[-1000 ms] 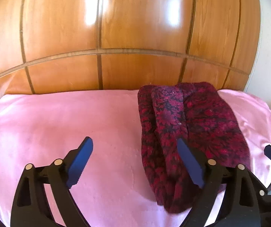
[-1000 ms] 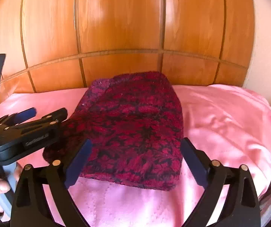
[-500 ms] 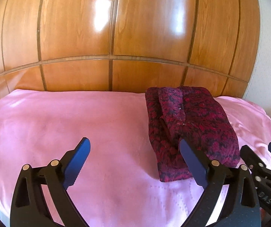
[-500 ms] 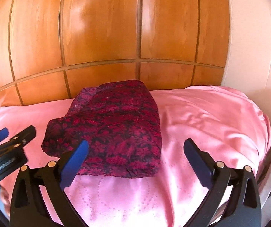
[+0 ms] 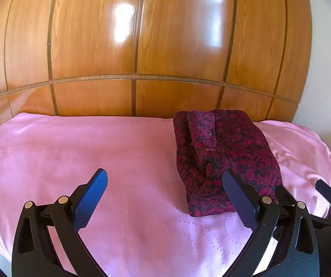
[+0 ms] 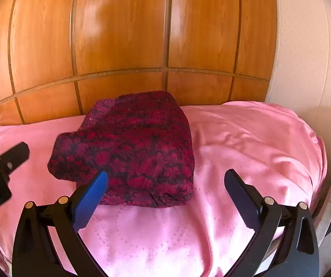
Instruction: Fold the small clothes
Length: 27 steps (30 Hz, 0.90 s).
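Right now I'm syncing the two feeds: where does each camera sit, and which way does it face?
Left wrist: on the left gripper, jaws open, facing the wardrobe across the bed; garment ahead-right, right gripper at the right edge.
Right wrist: on the right gripper, jaws open, facing likewise; garment ahead-left, left gripper at the left edge.
Shared: garment, bed, wardrobe.
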Tool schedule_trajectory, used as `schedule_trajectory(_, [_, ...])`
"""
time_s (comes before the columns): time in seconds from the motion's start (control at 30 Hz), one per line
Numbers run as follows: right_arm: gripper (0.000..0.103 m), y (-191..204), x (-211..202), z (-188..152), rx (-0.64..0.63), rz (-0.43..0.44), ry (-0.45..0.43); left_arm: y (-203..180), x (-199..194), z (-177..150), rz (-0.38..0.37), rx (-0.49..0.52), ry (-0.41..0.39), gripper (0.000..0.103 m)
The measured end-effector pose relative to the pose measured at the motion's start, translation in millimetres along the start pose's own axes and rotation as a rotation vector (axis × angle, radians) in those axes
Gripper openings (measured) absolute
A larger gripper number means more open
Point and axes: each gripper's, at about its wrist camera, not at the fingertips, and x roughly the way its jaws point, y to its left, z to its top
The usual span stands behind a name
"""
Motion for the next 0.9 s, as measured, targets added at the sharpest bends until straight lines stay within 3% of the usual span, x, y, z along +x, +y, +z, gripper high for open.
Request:
schedule_trajectory(0.23, [0.100, -3, 6, -7, 0.022, -0.011, 0.041, 0, 0, -1, 0.004, 0.005, 0.000, 0.098])
schedule_trajectory(0.9, [0.101, -6, 0, 4, 0.045, 0.016, 0.013, 4, 2, -6, 0.010, 0.007, 0.007, 0.098])
